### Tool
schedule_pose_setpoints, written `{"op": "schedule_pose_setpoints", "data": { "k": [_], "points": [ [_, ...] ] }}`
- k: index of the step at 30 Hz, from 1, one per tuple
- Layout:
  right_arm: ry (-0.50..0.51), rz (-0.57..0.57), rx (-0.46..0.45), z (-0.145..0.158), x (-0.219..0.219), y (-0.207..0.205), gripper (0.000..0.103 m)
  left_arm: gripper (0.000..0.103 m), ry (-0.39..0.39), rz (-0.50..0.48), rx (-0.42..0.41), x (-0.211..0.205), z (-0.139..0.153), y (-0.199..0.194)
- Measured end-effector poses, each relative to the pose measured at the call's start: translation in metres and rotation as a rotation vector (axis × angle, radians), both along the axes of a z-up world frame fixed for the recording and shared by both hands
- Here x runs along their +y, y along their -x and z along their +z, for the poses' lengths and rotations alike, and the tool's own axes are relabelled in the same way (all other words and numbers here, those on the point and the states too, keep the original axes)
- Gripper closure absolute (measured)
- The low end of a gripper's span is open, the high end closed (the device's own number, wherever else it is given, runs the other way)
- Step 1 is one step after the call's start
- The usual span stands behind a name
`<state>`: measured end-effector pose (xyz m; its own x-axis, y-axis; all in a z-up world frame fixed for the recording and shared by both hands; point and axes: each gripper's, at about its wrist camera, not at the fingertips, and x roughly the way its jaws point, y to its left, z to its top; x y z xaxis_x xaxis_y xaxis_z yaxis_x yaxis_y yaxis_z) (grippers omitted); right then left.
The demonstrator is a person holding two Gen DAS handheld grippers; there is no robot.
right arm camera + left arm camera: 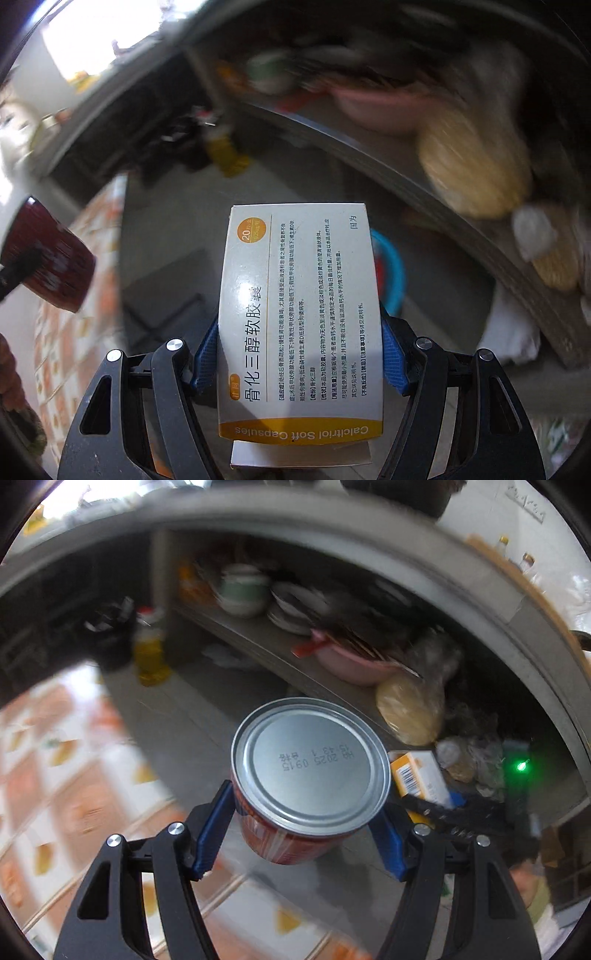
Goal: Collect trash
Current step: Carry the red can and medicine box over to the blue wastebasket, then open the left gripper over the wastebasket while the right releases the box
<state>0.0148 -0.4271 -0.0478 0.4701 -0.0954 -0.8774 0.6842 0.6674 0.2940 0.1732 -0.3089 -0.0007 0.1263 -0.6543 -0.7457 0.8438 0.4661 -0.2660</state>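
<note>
My left gripper (306, 812) is shut on a red tin can (308, 771), its silver end with a printed date facing the camera. My right gripper (299, 339) is shut on a white and orange medicine box (299, 317) labelled Calcitriol Soft Capsules. The same box (421, 775) and part of the right gripper show at the right in the left wrist view. The can (51, 262) shows at the far left in the right wrist view. Both are held in the air above the grey floor.
A low shelf (280, 657) under a counter holds bowls, plates, a pink basin (351, 661) and bagged food (410, 709). A yellow oil bottle (149, 653) stands on the floor. A blue basin (389, 273) lies behind the box. A patterned orange-white cloth (55, 775) is at left.
</note>
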Motion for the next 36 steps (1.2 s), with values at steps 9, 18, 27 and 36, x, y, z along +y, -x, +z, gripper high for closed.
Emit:
{"op": "schedule_pose_setpoints", "data": {
  "k": [9,18,27,36],
  "points": [
    [-0.153,-0.052,0.082,-0.089,-0.048,-0.026,0.036,0.036,-0.223,-0.092,0.121,-0.136,-0.092,-0.019],
    [-0.242,-0.067,0.190,-0.166,-0.078,-0.078,0.036,0.036,-0.408,-0.062,0.218,-0.206,-0.190,-0.043],
    [-0.261,-0.108,0.208,-0.190,-0.087,-0.078,0.029,0.034,-0.442,-0.018,0.235,-0.229,-0.226,-0.054],
    [-0.182,-0.112,0.148,-0.169,-0.080,-0.056,0.028,0.030,-0.315,-0.085,0.212,-0.216,-0.163,-0.039]
  ]
}}
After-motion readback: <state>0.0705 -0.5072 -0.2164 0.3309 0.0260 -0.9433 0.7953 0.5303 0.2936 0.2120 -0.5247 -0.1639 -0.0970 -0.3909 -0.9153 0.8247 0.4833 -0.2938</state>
